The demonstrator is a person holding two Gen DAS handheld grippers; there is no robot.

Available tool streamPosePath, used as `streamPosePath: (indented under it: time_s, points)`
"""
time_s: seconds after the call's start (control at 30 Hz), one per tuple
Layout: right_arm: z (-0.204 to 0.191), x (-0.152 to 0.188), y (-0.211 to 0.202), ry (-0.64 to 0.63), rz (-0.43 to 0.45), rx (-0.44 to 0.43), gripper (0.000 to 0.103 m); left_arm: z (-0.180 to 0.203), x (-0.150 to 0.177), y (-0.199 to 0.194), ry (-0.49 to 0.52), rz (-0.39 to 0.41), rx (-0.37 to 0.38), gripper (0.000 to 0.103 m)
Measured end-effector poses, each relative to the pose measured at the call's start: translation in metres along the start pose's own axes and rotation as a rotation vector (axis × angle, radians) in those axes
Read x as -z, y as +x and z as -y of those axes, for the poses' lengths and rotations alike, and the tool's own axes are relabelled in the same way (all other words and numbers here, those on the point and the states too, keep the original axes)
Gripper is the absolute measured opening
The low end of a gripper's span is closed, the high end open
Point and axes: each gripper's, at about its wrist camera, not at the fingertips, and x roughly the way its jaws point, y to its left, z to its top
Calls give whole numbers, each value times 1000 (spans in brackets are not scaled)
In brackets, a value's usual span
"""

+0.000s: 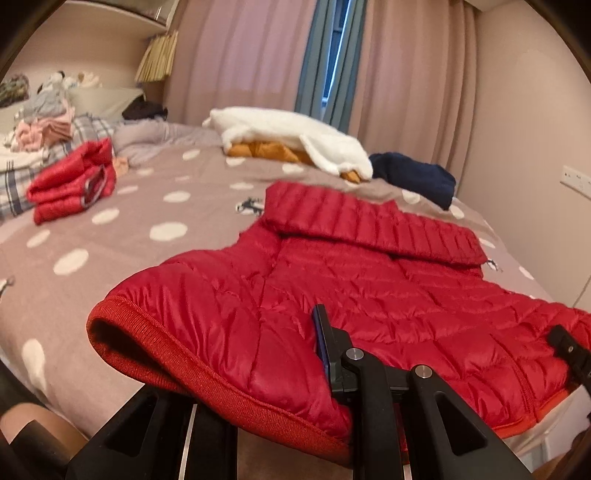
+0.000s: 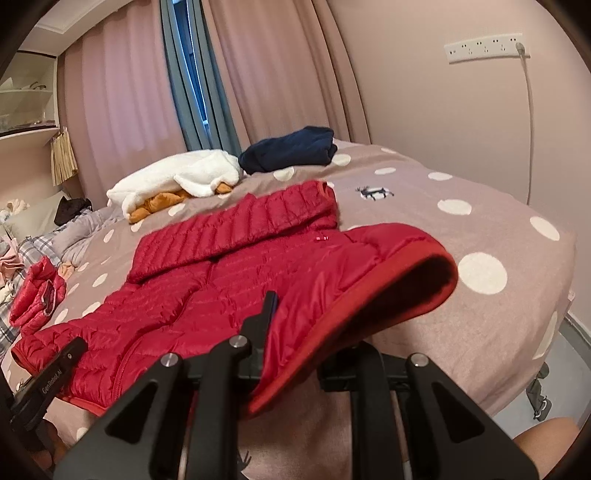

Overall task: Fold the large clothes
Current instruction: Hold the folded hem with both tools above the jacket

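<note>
Under and around the right fingers (image 2: 267,306) we see a taupe fleece bedspread with white polka dots (image 2: 406,229), and beyond their tips to the right a small dark embroidered deer (image 2: 373,192) on it. Far ahead of them hang pink pleated curtains (image 2: 277,74) parted on a blue-grey strip of window (image 2: 192,74). High to their right a white power strip (image 2: 484,48) sits on the pink wall, a pale cable (image 2: 530,129) running down from it. Far ahead and left of the left fingers (image 1: 321,332) we make out a straw-coloured fringed hanging (image 1: 157,59) below a cream shelf (image 1: 140,20).
</note>
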Motion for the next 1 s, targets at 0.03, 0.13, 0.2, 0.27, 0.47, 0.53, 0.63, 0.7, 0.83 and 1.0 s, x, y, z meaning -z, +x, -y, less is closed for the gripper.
streamPosePath:
  time_s: [0.03, 0.13, 0.2, 0.27, 0.47, 0.53, 0.63, 0.7, 0.83, 1.0]
  points:
    - [0, -3, -3, 3, 6, -2, 17, 0, -2, -3, 0, 5, 4, 20]
    - [2, -9, -10, 15, 23, -11, 17, -3, -9, -9, -15, 13, 23, 20]
    - [2, -14, -14, 18, 35, -15, 17, -4, -14, -13, -28, 20, 34, 20]
    - [0, -17, -19, 15, 47, -19, 17, -5, -17, -15, -32, 27, 36, 20]
    - [-7, -27, -26, -12, 76, -18, 17, -3, -27, -19, -28, 35, 34, 20]
    - [-8, -31, -28, -11, 83, -21, 17, -3, -31, -19, -30, 38, 36, 20]
    - [-9, -37, -30, -11, 95, -25, 17, -4, -35, -23, -37, 49, 38, 20]
    - [-11, -39, -34, -18, 106, -24, 17, -3, -37, -26, -37, 60, 36, 20]
    - [-12, -44, -42, -27, 127, -27, 17, -2, -42, -36, -32, 81, 37, 20]
    - [-13, -52, -56, -21, 161, -42, 18, -2, -48, -50, -28, 120, 47, 20]
